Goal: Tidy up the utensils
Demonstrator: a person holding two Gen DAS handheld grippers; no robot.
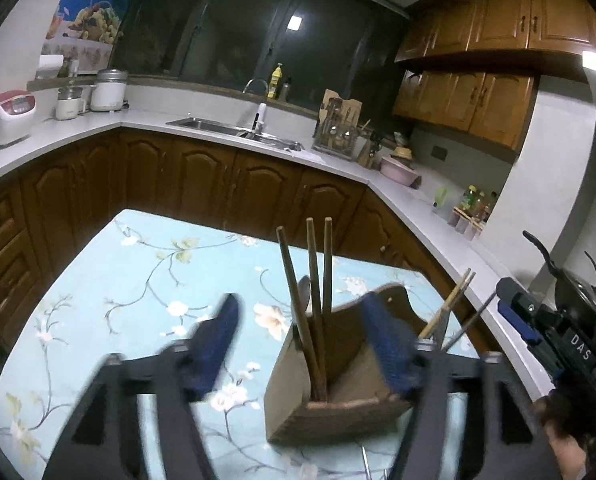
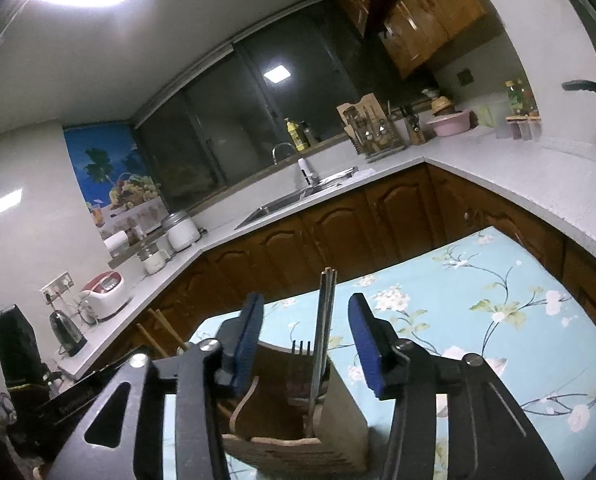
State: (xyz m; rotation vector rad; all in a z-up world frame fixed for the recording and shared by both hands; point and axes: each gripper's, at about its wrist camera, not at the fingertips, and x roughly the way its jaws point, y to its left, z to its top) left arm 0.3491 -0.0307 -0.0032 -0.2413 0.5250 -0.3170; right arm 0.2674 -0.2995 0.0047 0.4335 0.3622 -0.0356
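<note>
A: Where's the holder?

B: The brown wooden utensil box stands upright on the pale blue floral tablecloth, lower centre of the left wrist view. Three dark wooden chopsticks rise from its left compartment, with a spoon bowl just behind them. Paler chopsticks lean out on its right side.

A: And from the right wrist view?

B: Same box, bottom centre. A metal fork and a bundle of grey metal chopsticks stand in it, tips up.

A: Your jaws?

B: My left gripper is spread wide, holding nothing; its right blue pad overlaps the box's far wall, contact unclear. My right gripper is also released, pads either side of the metal chopsticks, apart from them.

A: Surroundings?

B: Steel sink upper centre, pink basin right of it on the white counter.
</note>
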